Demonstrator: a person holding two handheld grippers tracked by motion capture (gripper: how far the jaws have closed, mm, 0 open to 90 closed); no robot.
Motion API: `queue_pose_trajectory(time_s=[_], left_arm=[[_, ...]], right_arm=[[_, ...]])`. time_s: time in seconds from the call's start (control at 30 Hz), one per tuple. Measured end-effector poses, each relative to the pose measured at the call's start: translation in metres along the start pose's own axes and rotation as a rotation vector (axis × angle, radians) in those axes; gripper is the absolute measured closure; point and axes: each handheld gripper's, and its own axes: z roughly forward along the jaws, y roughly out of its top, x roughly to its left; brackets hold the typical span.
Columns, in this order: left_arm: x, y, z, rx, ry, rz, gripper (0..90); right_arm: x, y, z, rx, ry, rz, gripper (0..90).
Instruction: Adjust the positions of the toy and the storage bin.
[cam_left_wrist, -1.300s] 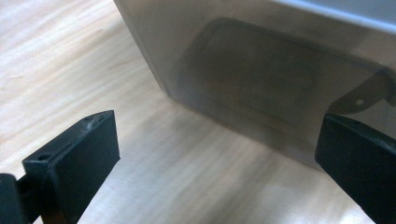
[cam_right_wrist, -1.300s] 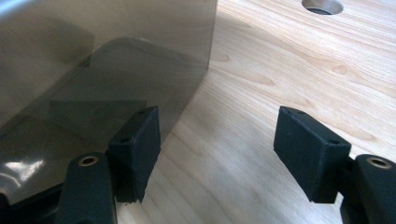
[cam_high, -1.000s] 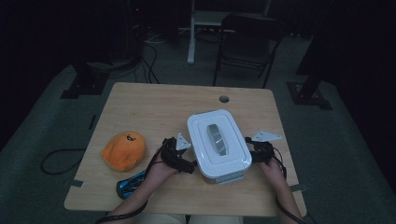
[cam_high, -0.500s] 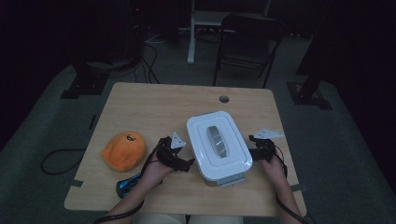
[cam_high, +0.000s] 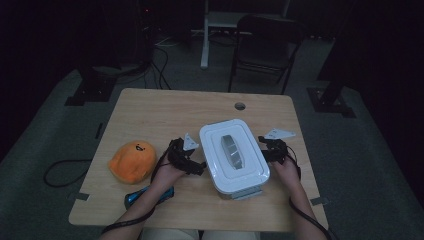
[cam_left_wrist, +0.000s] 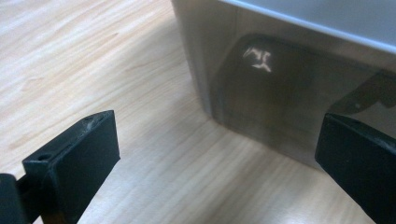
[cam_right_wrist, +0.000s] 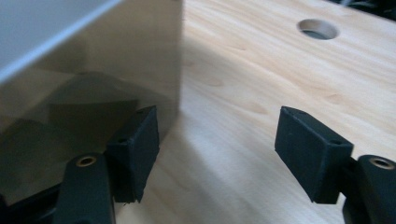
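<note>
The lidded box (cam_high: 233, 156) blocks the table's (cam_high: 165, 112) middle; its far half lies open.

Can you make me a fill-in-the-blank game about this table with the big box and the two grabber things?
1. The white box sits on the wooden table between the left gripper and the ____ gripper.
2. The soft toy left of the box is ____ in colour.
3. Both grippers' jaws stand ____, with nothing held between them.
4. Near the table's far edge there is a round ____.

Missing words: right; orange; open; hole
</note>
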Motion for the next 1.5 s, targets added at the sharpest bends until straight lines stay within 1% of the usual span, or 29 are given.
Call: queue_pose_trajectory(time_s=[0.07,0.13,0.23,0.3,0.33,0.37,0.4,0.43,0.53,0.63,0.7,0.73,0.77,0.8,0.83,0.87,0.9,0.93,0.97,1.0,1.07,1.13,1.2,1.23,1.33,1.37,1.43,1.5], left_arm=[[-0.003,0.000,-0.002,-0.001,0.000,0.007,0.4],[-0.008,0.001,-0.004,0.002,0.007,0.022,0.4],[-0.012,0.002,-0.005,0.005,-0.001,0.032,0.4],[-0.017,0.002,-0.006,0.003,-0.009,0.036,0.4],[-0.019,0.001,-0.006,0.002,-0.013,0.037,0.4],[-0.019,0.001,-0.006,0.002,-0.013,0.037,0.4],[-0.026,0.001,-0.007,0.001,-0.026,0.046,0.4],[-0.028,0.001,-0.007,-0.004,-0.030,0.049,0.4],[-0.039,0.000,-0.009,-0.005,-0.055,0.070,0.4],[-0.049,0.000,-0.010,-0.003,-0.076,0.087,0.3],[-0.055,0.000,-0.012,-0.006,-0.080,0.105,0.3],[-0.056,0.000,-0.012,-0.008,-0.086,0.109,0.3],[-0.058,-0.001,-0.012,-0.020,-0.104,0.096,0.4],[-0.059,-0.002,-0.012,-0.026,-0.111,0.091,0.4],[-0.060,-0.004,-0.012,-0.030,-0.122,0.090,0.4],[-0.062,-0.007,-0.011,-0.040,-0.138,0.083,0.4],[-0.062,-0.009,-0.011,-0.034,-0.148,0.084,0.4],[-0.063,-0.013,-0.009,-0.023,-0.164,0.082,0.4],[-0.064,-0.016,-0.009,-0.013,-0.176,0.089,0.4],[-0.064,-0.019,-0.008,-0.005,-0.181,0.086,0.4],[-0.064,-0.026,-0.007,0.010,-0.203,0.082,0.4],[-0.063,-0.031,-0.008,0.009,-0.207,0.069,0.4],[-0.062,-0.035,-0.009,0.009,-0.217,0.056,0.4],[-0.062,-0.037,-0.009,0.007,-0.222,0.054,0.4],[-0.062,-0.043,-0.008,0.009,-0.242,0.067,0.4],[-0.062,-0.045,-0.008,0.014,-0.241,0.075,0.4],[-0.062,-0.049,-0.007,0.032,-0.227,0.091,0.4],[-0.061,-0.052,-0.007,0.038,-0.213,0.091,0.4]], right_arm=[[0.000,-0.002,-0.001,0.000,0.010,-0.016,31.1],[0.002,-0.004,-0.004,-0.001,0.013,-0.040,31.5],[0.004,-0.006,-0.009,-0.011,0.029,-0.049,32.4],[0.004,-0.008,-0.013,-0.008,0.047,-0.048,32.7],[0.004,-0.010,-0.016,-0.015,0.047,-0.051,32.8],[0.004,-0.010,-0.016,-0.015,0.047,-0.051,32.8],[0.004,-0.012,-0.018,-0.014,0.051,-0.050,32.9],[0.004,-0.015,-0.023,-0.015,0.058,-0.040,33.0],[0.004,-0.023,-0.030,-0.028,0.064,-0.024,33.3],[0.005,-0.030,-0.038,-0.040,0.070,-0.024,33.6],[0.005,-0.034,-0.043,-0.038,0.078,-0.030,33.5],[0.004,-0.035,-0.044,-0.036,0.077,-0.021,32.7],[0.003,-0.035,-0.046,-0.028,0.071,-0.011,31.5],[0.001,-0.036,-0.048,-0.019,0.065,0.010,29.0],[0.000,-0.037,-0.049,-0.011,0.060,0.019,23.6],[-0.002,-0.037,-0.051,-0.008,0.044,0.037,20.0],[-0.002,-0.038,-0.055,-0.024,0.020,0.053,20.1],[-0.002,-0.038,-0.057,-0.027,0.006,0.060,19.9],[-0.003,-0.039,-0.060,-0.023,-0.031,0.060,18.5],[-0.003,-0.040,-0.063,-0.024,-0.060,0.057,17.2],[-0.008,-0.041,-0.068,-0.025,-0.084,0.086,16.9],[-0.012,-0.042,-0.073,-0.026,-0.109,0.109,15.6],[-0.014,-0.042,-0.079,-0.028,-0.121,0.124,14.9],[-0.015,-0.041,-0.082,-0.030,-0.134,0.143,14.8],[-0.016,-0.036,-0.094,-0.055,-0.147,0.177,13.8],[-0.015,-0.034,-0.098,-0.066,-0.153,0.185,13.8],[-0.012,-0.029,-0.107,-0.098,-0.136,0.196,13.6],[-0.008,-0.022,-0.116,-0.125,-0.131,0.198,13.5]])
